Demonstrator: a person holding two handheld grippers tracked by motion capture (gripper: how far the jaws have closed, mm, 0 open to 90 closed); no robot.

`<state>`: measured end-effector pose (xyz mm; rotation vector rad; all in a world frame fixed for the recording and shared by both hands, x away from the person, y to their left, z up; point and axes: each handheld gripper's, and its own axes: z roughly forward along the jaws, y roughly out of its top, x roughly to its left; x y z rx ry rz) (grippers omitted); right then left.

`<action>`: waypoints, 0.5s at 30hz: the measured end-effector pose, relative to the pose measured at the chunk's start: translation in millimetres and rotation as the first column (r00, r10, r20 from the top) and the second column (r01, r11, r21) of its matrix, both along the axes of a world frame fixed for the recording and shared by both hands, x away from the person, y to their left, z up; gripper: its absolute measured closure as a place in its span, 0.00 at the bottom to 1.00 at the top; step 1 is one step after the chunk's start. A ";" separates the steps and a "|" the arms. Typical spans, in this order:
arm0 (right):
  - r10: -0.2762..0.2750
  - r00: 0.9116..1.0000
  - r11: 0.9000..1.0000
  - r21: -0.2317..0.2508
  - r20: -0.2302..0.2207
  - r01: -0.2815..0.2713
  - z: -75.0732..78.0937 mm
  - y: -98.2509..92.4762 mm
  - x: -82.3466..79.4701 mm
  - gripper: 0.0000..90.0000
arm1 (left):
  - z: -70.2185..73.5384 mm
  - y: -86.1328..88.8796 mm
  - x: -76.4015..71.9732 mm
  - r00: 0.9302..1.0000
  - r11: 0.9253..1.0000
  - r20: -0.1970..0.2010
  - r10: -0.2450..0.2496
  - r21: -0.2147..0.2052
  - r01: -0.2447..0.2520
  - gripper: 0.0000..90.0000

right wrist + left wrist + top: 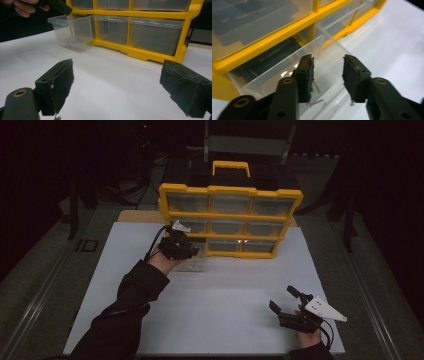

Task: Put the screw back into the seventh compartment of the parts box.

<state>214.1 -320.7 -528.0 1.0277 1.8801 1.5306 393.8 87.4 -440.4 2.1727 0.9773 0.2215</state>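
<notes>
Clear plastic marks the drawer, pulled out of the bottom-left slot of the yellow organizer and resting on the white board. Nearest the person, well apart from the organizer, the right claw hovers low over the board at its near right corner; its jaws stand wide apart with nothing between them. Farther on, at the organizer's lower left corner, the left claw hangs right over the open drawer. Its jaws are partly spread, and no pad presses on anything: the drawer's front wall runs just beyond and below the tips, and the gap looks down into the tray. A few small screws lie on the drawer's floor beneath the left jaw, though the dim picture makes their number hard to tell. From the right gripper view the drawer juts out toward the left of the organizer's front, its other drawers closed. Behind these, the organizer's handle rises on top.
</notes>
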 end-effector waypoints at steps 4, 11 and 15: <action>0.000 1.000 1.000 0.003 -0.002 0.000 -0.3 -0.2 0.1 0.13 | 9.2 4.2 -8.6 1.000 0.999 0.019 -0.017 -0.028 0.018 0.49; -0.001 1.000 1.000 0.001 -0.004 0.001 -0.3 -0.9 -0.6 0.13 | 16.0 6.7 -19.2 0.999 0.999 0.030 -0.025 -0.036 0.026 0.32; -0.003 1.000 1.000 0.002 -0.004 0.003 -0.3 -1.1 -0.2 0.13 | 17.6 7.5 -26.7 0.999 0.997 0.030 -0.039 -0.061 0.041 0.15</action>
